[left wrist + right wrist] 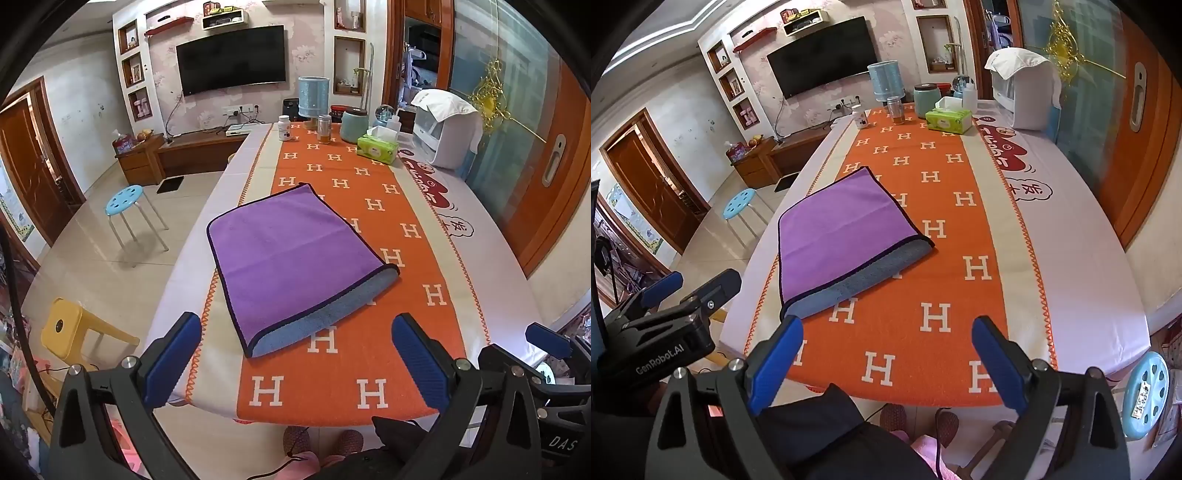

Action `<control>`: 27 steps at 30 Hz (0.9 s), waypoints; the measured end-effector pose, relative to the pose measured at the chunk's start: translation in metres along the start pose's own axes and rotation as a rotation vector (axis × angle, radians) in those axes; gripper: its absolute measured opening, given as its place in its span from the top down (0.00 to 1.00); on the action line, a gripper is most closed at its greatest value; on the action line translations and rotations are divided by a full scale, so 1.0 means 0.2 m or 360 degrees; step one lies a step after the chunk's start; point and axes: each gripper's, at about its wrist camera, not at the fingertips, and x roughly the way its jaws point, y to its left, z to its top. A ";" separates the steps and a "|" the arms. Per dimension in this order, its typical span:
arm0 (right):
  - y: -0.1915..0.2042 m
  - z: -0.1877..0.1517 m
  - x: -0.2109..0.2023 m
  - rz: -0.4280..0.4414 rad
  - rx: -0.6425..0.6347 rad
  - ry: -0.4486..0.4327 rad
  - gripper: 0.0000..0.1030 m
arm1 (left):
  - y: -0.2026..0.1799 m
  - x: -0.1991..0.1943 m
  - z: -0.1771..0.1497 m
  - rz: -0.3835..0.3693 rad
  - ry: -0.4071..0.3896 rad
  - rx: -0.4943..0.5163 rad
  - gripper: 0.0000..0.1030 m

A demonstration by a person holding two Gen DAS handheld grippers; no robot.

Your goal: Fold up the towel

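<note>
The purple towel (291, 258) lies flat on the orange H-patterned runner (369, 391), in the middle of the left wrist frame and left of centre in the right wrist frame. It looks folded over once already: the purple layer stops short of the near edge, and a strip of grey-blue underside (317, 321) shows along that edge, bound by a dark hem. That offset suggests the layers are not quite aligned, so the near corners are likely the ones to pick up for the next fold.

The left gripper (295, 354) hangs above the near end of the surface (491, 236), its blue fingers (173, 354) spread wide and holding nothing, roughly framing the towel's near edge. The right gripper (888, 363) sits lower right of the towel, fingers likewise apart and empty, over bare runner.

Open room is generous: runner lies bare to the right of the towel and beyond it. The bottles (284, 128), tissue pack (377, 148) and jar (354, 125) crowd only the far end, upper centre of both frames. The towel's left edge sits near the runner's fringed border.
</note>
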 end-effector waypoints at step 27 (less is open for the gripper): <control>-0.01 0.00 0.02 -0.0017 -0.0002 0.0027 0.09 | 0.01 0.03 -0.02 0.0007 0.0033 -0.0011 0.01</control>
